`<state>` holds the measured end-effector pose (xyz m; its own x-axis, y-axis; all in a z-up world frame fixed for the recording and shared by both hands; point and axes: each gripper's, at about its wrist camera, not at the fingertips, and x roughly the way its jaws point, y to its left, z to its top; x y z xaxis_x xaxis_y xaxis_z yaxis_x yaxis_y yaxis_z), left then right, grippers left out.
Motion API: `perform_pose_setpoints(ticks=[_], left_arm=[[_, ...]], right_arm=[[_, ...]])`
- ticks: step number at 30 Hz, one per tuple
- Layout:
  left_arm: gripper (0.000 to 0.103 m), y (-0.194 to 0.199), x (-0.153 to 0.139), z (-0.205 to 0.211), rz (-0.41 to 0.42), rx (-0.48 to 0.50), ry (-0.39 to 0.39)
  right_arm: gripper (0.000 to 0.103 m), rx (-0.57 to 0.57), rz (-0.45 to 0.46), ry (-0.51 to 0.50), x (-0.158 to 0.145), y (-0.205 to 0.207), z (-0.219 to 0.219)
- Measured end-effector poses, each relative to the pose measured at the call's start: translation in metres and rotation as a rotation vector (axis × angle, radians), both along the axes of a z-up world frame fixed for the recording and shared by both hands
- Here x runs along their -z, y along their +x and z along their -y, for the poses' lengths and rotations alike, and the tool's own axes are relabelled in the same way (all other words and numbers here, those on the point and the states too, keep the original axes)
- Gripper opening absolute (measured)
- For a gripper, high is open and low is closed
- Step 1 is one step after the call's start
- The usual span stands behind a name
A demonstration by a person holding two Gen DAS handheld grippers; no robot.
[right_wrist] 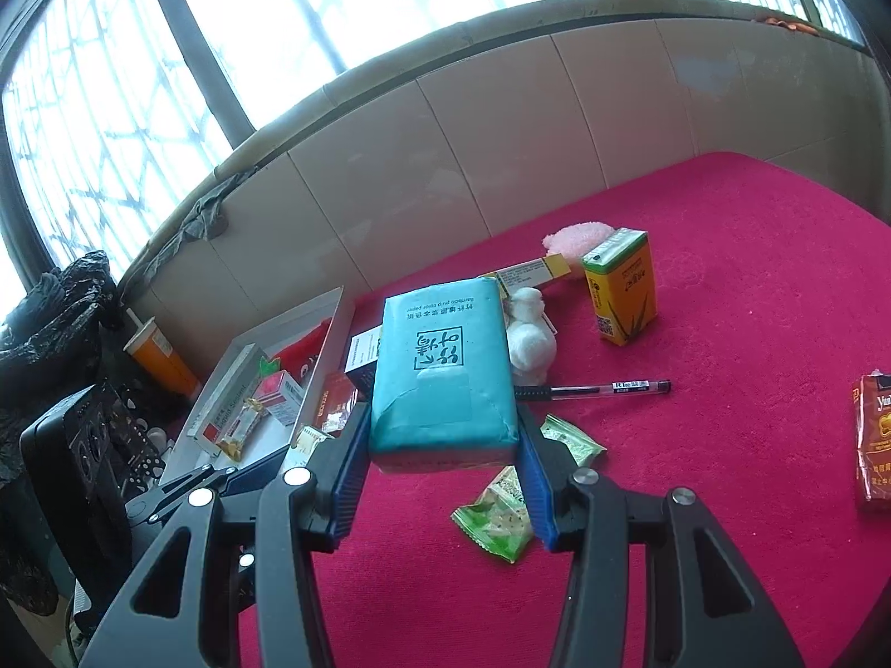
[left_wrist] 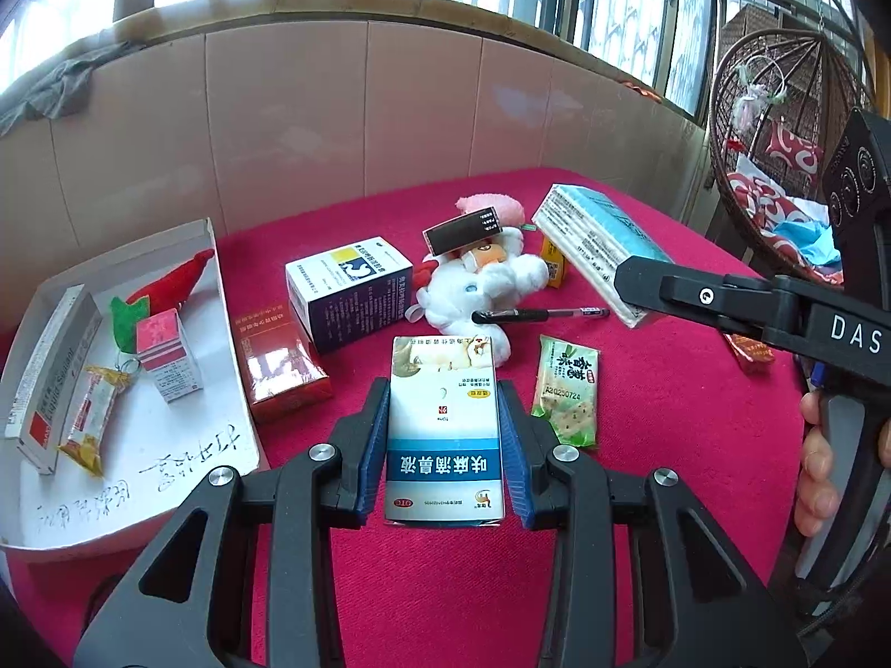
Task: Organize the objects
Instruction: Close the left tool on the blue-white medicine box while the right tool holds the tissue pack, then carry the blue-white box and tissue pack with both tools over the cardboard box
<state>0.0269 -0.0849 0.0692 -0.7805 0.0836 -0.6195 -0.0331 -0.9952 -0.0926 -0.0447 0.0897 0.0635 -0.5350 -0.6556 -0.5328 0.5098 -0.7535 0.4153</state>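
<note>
Left gripper [left_wrist: 444, 434] is closed on a blue-and-white medicine box [left_wrist: 444, 428], blue pads against both its long sides. Right gripper [left_wrist: 640, 284] enters from the right, gripping a teal tissue pack [left_wrist: 598, 242] raised above the red-covered bench [left_wrist: 668, 417]. A black pen [left_wrist: 540, 314] lies against the white plush toy [left_wrist: 484, 278]. A green snack packet [left_wrist: 567, 389] lies just right of the medicine box.

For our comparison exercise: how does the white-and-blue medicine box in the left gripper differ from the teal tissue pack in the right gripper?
The white-and-blue cardboard medicine box is rigid and sharp-edged; the teal plastic-wrapped tissue pack is soft and rounded. The box is narrower, the pack bulkier. Both are clamped between blue gripper pads, left gripper and right gripper.
</note>
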Motion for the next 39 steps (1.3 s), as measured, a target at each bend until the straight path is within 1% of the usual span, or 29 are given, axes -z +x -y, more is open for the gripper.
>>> perform_pose_setpoints(ticks=[13, 39], left_arm=[[0.036, 0.012, -0.013, 0.018, -0.063, -0.046, 0.037], [0.036, 0.039, -0.023, 0.067, -0.131, -0.162, 0.106]], right_arm=[[0.049, -0.028, -0.015, 0.021, -0.005, 0.009, 0.014], [0.049, -0.104, -0.044, 0.085, -0.015, 0.028, 0.055]])
